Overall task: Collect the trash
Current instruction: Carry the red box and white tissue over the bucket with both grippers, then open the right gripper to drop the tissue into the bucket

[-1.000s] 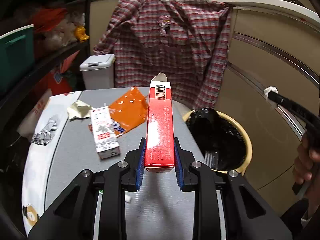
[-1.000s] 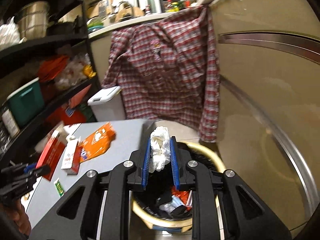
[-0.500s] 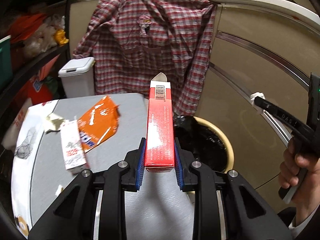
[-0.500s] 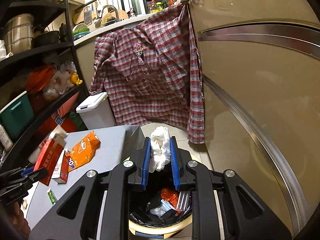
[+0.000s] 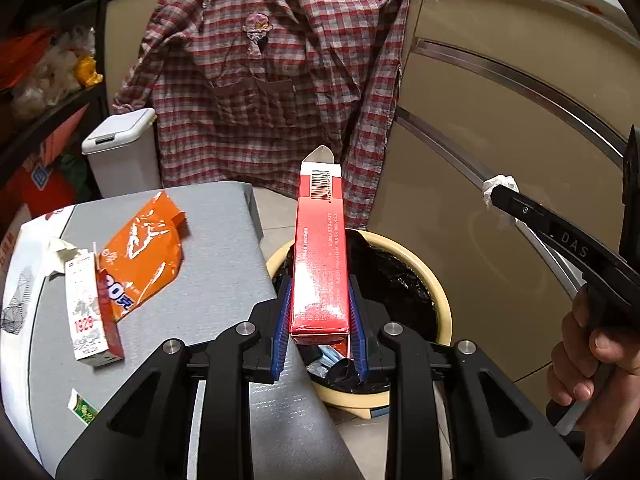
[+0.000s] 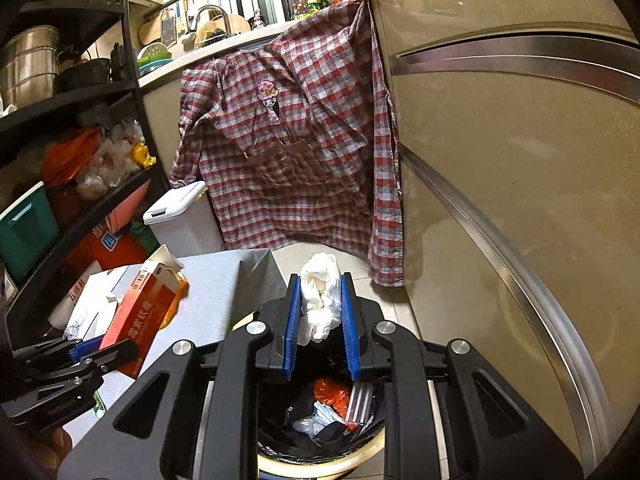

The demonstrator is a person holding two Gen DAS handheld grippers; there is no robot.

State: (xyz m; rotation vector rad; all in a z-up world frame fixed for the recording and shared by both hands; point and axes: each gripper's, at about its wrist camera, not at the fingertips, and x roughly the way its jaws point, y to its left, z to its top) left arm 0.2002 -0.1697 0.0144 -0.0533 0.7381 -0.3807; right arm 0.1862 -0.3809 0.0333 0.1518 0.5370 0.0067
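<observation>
My left gripper [image 5: 320, 300] is shut on a long red carton [image 5: 320, 252], held over the near rim of a beige trash bin [image 5: 440, 300] with a black liner. It also shows in the right wrist view [image 6: 136, 316]. My right gripper [image 6: 320, 300] is shut on a crumpled white tissue [image 6: 320, 296] directly above the bin [image 6: 280, 464], which holds several pieces of trash. On the grey table [image 5: 216, 248] lie an orange wrapper [image 5: 144, 248], a small white and red carton [image 5: 90, 312] and a crumpled scrap [image 5: 60, 250].
A small green packet [image 5: 82, 406] lies near the table's front edge. A white lidded bin [image 5: 120, 148] stands behind the table. A plaid shirt [image 5: 272, 80] hangs on the counter behind. Black shelves [image 6: 60, 160] full of goods stand at left. A beige cabinet wall [image 6: 520, 200] is at right.
My left gripper has carried the red carton rightward, from over the table to over the bin's rim. My right gripper with the tissue has moved over the bin opening.
</observation>
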